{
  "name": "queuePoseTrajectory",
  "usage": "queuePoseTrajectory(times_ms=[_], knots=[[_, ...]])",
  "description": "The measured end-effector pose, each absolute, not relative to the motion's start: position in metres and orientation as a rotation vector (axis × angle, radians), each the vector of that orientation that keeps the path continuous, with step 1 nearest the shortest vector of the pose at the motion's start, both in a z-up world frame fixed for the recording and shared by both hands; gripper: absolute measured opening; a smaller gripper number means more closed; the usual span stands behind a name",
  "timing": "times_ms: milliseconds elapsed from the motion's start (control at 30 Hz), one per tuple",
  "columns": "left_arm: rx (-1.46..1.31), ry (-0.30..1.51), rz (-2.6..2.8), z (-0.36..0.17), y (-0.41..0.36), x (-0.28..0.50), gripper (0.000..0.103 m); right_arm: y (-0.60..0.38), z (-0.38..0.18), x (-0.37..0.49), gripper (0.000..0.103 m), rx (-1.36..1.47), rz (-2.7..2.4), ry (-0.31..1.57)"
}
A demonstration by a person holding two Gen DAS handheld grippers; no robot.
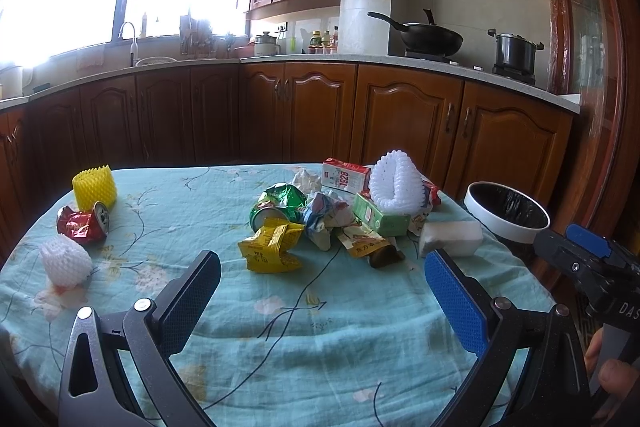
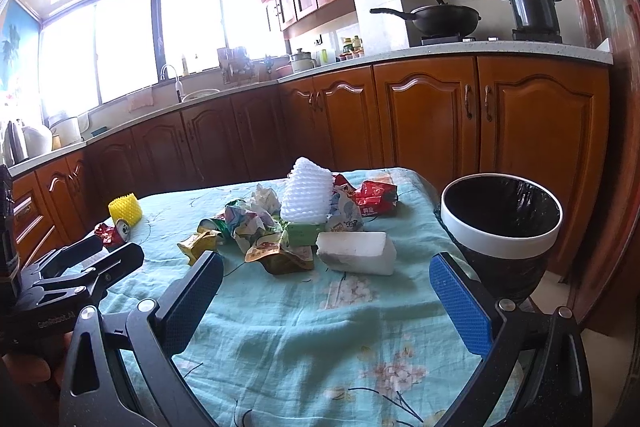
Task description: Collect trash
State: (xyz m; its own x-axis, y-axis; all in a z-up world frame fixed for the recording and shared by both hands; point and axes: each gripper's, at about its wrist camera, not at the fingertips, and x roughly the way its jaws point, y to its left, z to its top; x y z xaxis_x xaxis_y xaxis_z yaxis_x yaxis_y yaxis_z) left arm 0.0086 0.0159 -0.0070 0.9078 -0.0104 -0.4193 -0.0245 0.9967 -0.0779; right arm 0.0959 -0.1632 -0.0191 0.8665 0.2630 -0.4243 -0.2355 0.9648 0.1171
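Note:
A heap of trash lies mid-table: a yellow wrapper (image 1: 270, 245), a green crushed can (image 1: 276, 205), crumpled paper (image 1: 324, 215), a green carton (image 1: 378, 215), a white foam net (image 1: 394, 185), a red-white carton (image 1: 346, 175) and a white foam block (image 1: 450, 238) (image 2: 356, 251). At the left lie a red crushed can (image 1: 84, 223), a yellow foam net (image 1: 95, 187) and a small white foam net (image 1: 66, 261). The bin (image 2: 502, 223) with a black liner stands off the table's right edge. My left gripper (image 1: 322, 291) and right gripper (image 2: 326, 293) are open and empty, short of the heap.
The table (image 1: 320, 347) wears a teal flowered cloth. Wooden kitchen cabinets (image 1: 400, 115) and a counter with a wok (image 1: 430, 37) and a pot (image 1: 514, 53) run behind it. The right gripper shows at the right edge of the left wrist view (image 1: 588, 259).

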Motion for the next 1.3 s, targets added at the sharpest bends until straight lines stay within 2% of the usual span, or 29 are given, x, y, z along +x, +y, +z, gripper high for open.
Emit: queuePoseTrajectory(times_ms=[567,1300], knots=[[-0.110,0.512,0.022,-0.018,0.030,0.033,0.102,-0.165,-0.027,0.115,0.103,0.080,0.278,0.508],[-0.148,0.723,0.093,-0.041,0.072,0.157,0.102,-0.172,-0.068,0.217,0.101,0.085,0.300,0.758]])
